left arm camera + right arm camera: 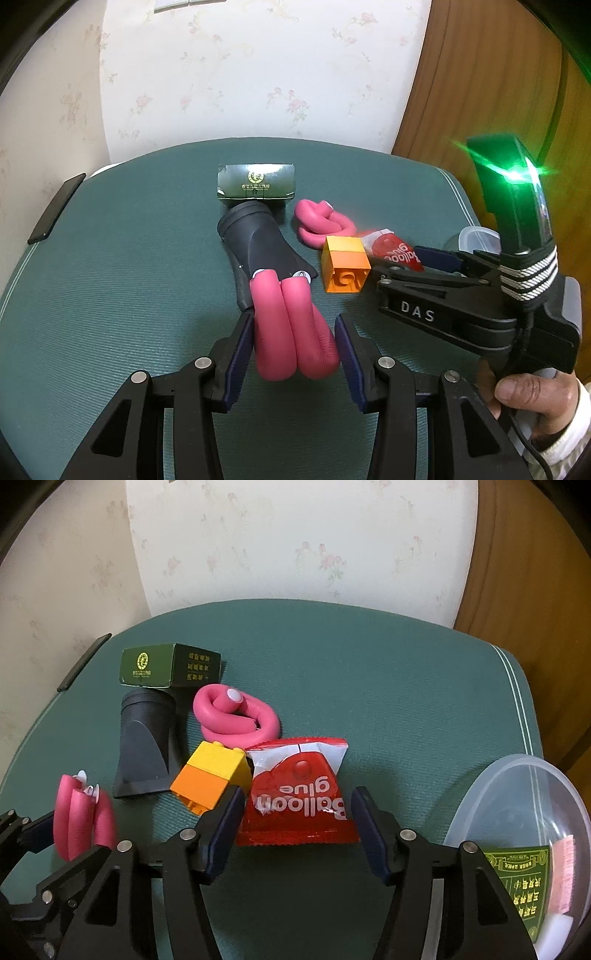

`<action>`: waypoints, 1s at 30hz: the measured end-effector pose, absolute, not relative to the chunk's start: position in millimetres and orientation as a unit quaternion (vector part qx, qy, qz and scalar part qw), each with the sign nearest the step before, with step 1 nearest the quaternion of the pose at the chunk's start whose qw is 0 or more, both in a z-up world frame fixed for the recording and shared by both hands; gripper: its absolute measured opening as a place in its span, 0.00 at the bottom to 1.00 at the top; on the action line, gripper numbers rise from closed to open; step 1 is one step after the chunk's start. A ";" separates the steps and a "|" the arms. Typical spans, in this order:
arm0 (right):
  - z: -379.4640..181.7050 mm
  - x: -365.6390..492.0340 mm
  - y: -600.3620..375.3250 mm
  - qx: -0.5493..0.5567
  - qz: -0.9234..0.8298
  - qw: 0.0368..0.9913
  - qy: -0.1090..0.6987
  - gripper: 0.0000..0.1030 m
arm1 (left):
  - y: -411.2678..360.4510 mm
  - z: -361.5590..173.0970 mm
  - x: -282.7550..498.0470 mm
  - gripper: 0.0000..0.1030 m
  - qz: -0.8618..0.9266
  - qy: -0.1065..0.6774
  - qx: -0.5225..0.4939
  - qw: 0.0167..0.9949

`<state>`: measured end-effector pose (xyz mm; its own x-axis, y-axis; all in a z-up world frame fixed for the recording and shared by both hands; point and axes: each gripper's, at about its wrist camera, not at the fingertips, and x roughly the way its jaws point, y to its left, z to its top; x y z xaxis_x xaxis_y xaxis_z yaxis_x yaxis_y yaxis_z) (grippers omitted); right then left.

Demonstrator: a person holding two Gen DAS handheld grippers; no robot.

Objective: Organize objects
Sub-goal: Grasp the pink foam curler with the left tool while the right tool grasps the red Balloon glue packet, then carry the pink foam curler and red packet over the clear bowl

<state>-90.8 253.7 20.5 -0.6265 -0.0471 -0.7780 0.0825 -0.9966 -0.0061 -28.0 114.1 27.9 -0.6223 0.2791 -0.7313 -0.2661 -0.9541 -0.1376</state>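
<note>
My left gripper (295, 354) is shut on a folded pink foam roller (291, 332), held just above the green surface (129, 277); the same roller (81, 823) shows at the left of the right wrist view. My right gripper (297, 812) stands open around a red "Balloon glue" packet (299, 797), which lies flat between its pads. In the left wrist view that gripper (399, 264) reaches in from the right over the packet (391, 251), with a hand on its handle.
On the surface lie a dark green box (170, 666), a black nozzle (144, 738), a coiled pink roller (236, 716) and a yellow-orange block (210, 775). A clear container (517, 805) at the right holds a green box. A black phone (55, 210) lies at the left edge.
</note>
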 end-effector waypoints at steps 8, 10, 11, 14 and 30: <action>15.6 -91.9 249.3 0.435 -0.899 0.043 0.027 0.53 | 115.0 26.8 -26.8 0.46 0.900 -0.009 -0.409 0.150; 15.7 -90.0 250.0 0.433 -0.900 0.047 0.022 0.51 | 114.9 26.8 -27.1 0.46 0.900 -0.009 -0.409 0.150; 16.0 -88.3 250.8 0.432 -0.900 0.047 0.019 0.51 | 115.0 26.8 -27.4 0.46 0.900 -0.009 -0.408 0.150; 18.0 -82.9 252.4 0.428 -0.902 0.051 0.010 0.51 | 115.3 26.8 -27.5 0.46 0.900 -0.009 -0.408 0.150; 40.8 -54.9 256.5 0.397 -0.915 0.068 -0.019 0.51 | 116.3 29.5 -28.6 0.46 0.902 -0.007 -0.405 0.149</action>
<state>-54.9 256.5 40.8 -0.6751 -0.1400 -0.7243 0.1098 -0.9900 0.0890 -28.6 116.3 29.5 -0.6277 0.2741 -0.7286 -0.2634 -0.9555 -0.1326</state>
